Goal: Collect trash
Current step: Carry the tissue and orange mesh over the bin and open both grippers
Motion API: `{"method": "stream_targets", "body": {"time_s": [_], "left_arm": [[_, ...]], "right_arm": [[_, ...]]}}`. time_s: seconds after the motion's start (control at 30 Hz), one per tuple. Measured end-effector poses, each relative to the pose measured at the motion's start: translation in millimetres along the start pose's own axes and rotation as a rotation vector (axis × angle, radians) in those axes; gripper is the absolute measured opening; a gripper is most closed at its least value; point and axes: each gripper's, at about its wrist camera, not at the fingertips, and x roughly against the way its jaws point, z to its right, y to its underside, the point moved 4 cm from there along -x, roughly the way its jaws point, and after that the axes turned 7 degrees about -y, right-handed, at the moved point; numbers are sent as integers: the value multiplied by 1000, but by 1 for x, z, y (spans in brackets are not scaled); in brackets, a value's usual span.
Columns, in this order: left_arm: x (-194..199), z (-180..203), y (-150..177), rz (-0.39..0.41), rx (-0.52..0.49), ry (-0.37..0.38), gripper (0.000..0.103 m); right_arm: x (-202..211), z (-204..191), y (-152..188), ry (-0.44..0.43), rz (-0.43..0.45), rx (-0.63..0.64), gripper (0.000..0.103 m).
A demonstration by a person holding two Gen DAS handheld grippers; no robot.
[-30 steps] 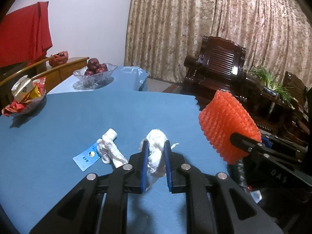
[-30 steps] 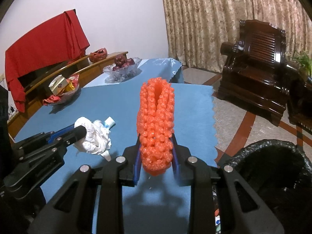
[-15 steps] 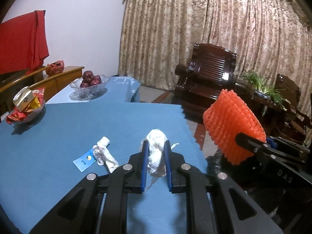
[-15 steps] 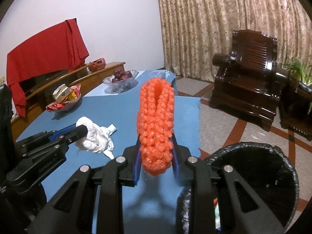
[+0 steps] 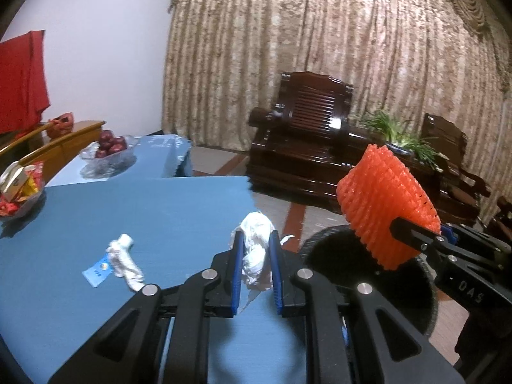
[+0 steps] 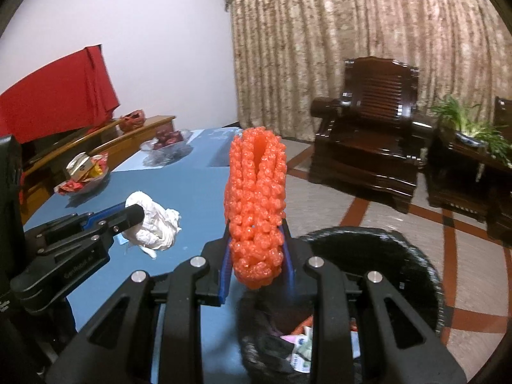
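The black plastic left gripper (image 5: 256, 240) has two forked arms fixed with round silver screws, and its fingers carry blue ribbed pads (image 5: 237, 268). The matching black right gripper (image 6: 256, 233) has the same silver screws and blue pads (image 6: 225, 272); pale lettering marks its side.

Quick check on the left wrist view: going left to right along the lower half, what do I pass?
Blue card → small crumpled white wrapper on the blue tablecloth → white crumpled tissue wad in the left hand-held gripper → orange foam fruit net in the right hand-held gripper.
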Motion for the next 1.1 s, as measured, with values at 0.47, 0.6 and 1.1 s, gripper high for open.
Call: {"method": "stream_targets", "body": {"time_s": [0.47, 0.6, 1.1], "left_arm": [[-22, 88, -7, -6, -75, 152, 16], [-31, 106, -6, -11, -89, 177, 16], [-78, 137, 9, -102, -72, 308, 66]], "right_arm": [[46, 82, 23, 187, 16, -77, 25], [47, 98, 29, 219, 8, -92, 25], [18, 155, 79, 344, -99, -156, 86]]}}
